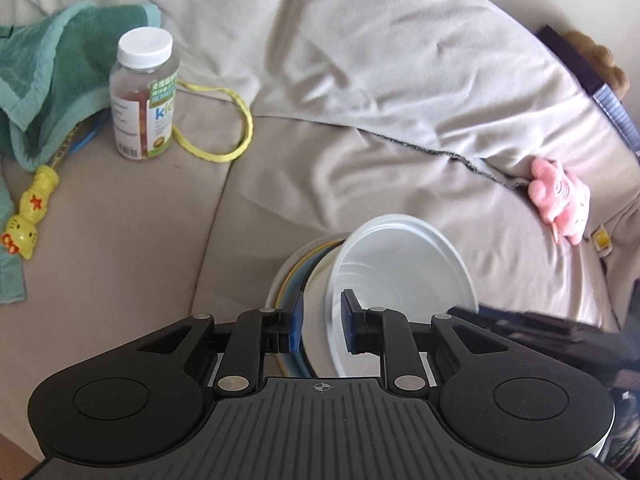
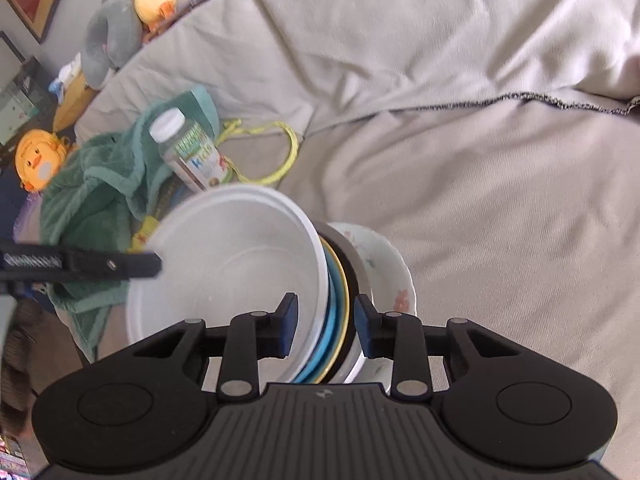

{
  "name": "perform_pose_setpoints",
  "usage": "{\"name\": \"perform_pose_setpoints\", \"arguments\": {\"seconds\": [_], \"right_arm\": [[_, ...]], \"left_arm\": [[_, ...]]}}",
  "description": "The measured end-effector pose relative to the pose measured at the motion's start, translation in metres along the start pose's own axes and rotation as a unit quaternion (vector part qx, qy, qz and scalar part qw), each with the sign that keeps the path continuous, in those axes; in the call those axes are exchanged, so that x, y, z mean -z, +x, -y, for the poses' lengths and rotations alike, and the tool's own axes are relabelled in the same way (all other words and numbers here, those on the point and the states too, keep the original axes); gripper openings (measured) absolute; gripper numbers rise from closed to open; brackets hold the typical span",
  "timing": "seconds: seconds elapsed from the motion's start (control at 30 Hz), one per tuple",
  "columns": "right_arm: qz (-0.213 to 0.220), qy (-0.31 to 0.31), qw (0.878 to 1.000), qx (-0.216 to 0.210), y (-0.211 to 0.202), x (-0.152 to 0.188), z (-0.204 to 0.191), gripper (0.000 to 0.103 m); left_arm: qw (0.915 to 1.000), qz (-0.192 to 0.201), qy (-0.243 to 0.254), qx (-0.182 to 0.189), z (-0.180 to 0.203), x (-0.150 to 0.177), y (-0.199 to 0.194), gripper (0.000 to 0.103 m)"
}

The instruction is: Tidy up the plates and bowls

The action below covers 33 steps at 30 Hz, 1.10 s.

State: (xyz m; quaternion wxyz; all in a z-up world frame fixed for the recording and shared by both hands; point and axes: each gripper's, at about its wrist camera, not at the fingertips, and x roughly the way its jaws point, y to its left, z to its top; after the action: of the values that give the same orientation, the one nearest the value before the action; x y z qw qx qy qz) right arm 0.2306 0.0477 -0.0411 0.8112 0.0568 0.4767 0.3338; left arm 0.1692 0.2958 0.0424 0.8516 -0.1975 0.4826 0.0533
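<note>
Item: nested stack of dishes, held on edge above a beige sofa.

- Left gripper — jaws straddle the rim wall of the white plastic bowl; a sliver of gap shows at the pads, so a firm clamp cannot be confirmed.
- Right gripper — jaws span the whole stack edge, white bowl through to the black-rimmed piece; contact likewise unclear.
- Stack contents: white bowl foremost, then blue and yellow plates, then a floral ceramic bowl rearmost.
- Handling, judged: plastic light and flexible, slippery at the rim; ceramic heavier, brittle. Best hold — across the rims, squarely, with the ceramic supported.
- Beyond: vitamin bottle, green towel, pink plush.
</note>
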Motion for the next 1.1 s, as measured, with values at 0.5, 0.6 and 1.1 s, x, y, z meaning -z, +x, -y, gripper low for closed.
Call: {"name": "perform_pose_setpoints", "arguments": {"seconds": [0.5, 0.6, 1.1], "right_arm": [[-0.026, 0.014, 0.999, 0.013, 0.021, 0.007, 0.001, 0.051], [-0.028, 0.011, 0.999, 0.018, 0.022, 0.006, 0.0, 0.055], [-0.081, 0.023, 0.996, -0.01, 0.047, 0.01, 0.004, 0.066]], "left_arm": [[0.9976, -0.018, -0.058, 0.035, -0.036, 0.02, 0.017, 0.039], [0.9957, -0.036, -0.075, 0.041, -0.041, 0.02, 0.032, 0.043], [0.9907, -0.109, -0.076, 0.032, -0.034, 0.02, 0.071, 0.051]]}}
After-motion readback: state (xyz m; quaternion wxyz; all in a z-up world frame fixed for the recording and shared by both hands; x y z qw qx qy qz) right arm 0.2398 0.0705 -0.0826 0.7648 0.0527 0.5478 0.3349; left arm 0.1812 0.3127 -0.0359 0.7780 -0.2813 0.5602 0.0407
